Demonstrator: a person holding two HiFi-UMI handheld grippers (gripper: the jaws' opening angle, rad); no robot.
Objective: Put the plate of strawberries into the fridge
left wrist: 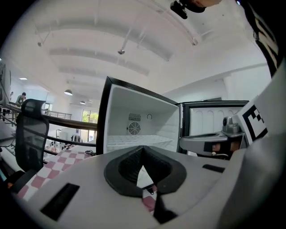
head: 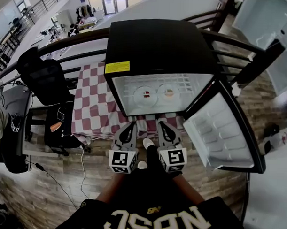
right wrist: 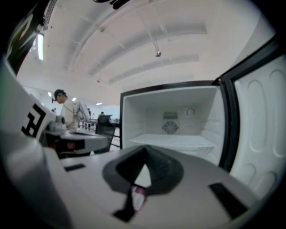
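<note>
On the wire shelf of the fridge two plates sit straight ahead of the left gripper and right gripper, fingers closed and empty, with the open door nearer the right.

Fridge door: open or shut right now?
Open. The fridge door is swung wide to the right, its white inner liner showing; both gripper views look straight into the white inside of the fridge.
</note>
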